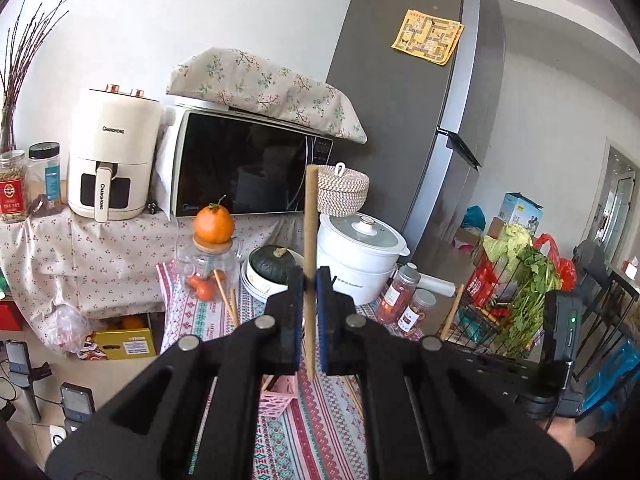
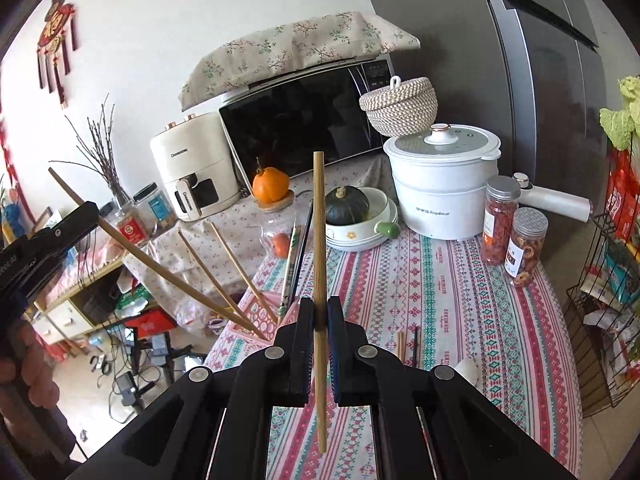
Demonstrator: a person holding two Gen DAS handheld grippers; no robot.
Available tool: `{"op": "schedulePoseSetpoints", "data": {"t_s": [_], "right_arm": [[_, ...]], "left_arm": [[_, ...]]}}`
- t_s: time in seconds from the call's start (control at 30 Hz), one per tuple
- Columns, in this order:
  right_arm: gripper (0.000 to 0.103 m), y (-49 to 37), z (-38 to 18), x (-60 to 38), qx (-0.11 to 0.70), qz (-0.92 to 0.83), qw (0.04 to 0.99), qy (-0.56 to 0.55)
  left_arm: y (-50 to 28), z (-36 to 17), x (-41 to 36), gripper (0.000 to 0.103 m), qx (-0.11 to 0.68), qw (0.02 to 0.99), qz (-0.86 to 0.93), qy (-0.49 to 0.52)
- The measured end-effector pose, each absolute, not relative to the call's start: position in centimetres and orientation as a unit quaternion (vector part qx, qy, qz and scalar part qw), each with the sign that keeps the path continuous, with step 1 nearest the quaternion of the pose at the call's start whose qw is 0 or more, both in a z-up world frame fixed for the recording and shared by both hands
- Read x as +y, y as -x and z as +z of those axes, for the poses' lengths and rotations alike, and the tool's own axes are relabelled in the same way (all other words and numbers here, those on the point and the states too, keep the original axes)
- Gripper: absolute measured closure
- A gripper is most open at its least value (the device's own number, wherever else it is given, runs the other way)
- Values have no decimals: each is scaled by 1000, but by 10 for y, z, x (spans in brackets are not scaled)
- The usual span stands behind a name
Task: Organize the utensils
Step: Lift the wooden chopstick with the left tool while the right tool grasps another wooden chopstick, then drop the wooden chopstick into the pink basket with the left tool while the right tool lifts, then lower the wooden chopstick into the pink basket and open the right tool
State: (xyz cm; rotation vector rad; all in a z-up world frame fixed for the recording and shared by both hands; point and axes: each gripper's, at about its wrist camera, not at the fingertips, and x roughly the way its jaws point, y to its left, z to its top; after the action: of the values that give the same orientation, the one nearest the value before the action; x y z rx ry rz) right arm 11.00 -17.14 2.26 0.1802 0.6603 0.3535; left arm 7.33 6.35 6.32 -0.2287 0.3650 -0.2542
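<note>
My left gripper point(image 1: 310, 276) is shut on a wooden chopstick point(image 1: 310, 208) that stands upright between its blue pads. Below it, a pink lattice holder point(image 1: 280, 400) sits on the patterned tablecloth. My right gripper point(image 2: 320, 312) is shut on a second wooden chopstick point(image 2: 319, 220), also upright. In the right wrist view the left gripper point(image 2: 94, 216) shows at the left, and its chopstick point(image 2: 168, 274) slants down to the pink holder point(image 2: 260, 308). That holder has several chopsticks point(image 2: 234, 258) leaning in it.
Two loose chopsticks point(image 2: 400, 345) and a white spoon point(image 2: 466, 368) lie on the cloth. Behind stand a glass jar with an orange point(image 2: 270, 186), a bowl with a squash point(image 2: 348, 204), a white pot point(image 2: 440, 196), spice jars point(image 2: 498, 220) and a wire basket point(image 2: 600, 300).
</note>
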Motion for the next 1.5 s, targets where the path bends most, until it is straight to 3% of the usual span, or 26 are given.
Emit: {"op": "schedulePoseSetpoints", "data": {"t_s": [0.6, 0.73, 0.8, 0.93, 1.0, 1.07, 1.5], "right_arm": [[96, -117, 7, -163, 333, 171, 924, -74], [96, -115, 11, -163, 326, 171, 926, -80], [96, -114, 16, -161, 319, 172, 928, -85], [96, -117, 30, -153, 296, 175, 934, -93], [96, -121, 37, -146, 285, 176, 937, -99], [96, -128, 42, -136, 275, 179, 938, -111], [96, -178, 31, -74, 220, 137, 959, -112]], "left_arm": [[-141, -5, 48, 94, 277, 957, -71, 45], [-132, 4, 50, 73, 279, 956, -69, 54], [-125, 10, 53, 54, 283, 955, -62, 61], [-111, 12, 67, 47, 326, 942, -40, 73], [-105, 8, 74, 31, 348, 933, -30, 81], [-103, 1, 79, 23, 371, 925, -29, 82], [-104, -23, 115, 22, 418, 902, -15, 107]]}}
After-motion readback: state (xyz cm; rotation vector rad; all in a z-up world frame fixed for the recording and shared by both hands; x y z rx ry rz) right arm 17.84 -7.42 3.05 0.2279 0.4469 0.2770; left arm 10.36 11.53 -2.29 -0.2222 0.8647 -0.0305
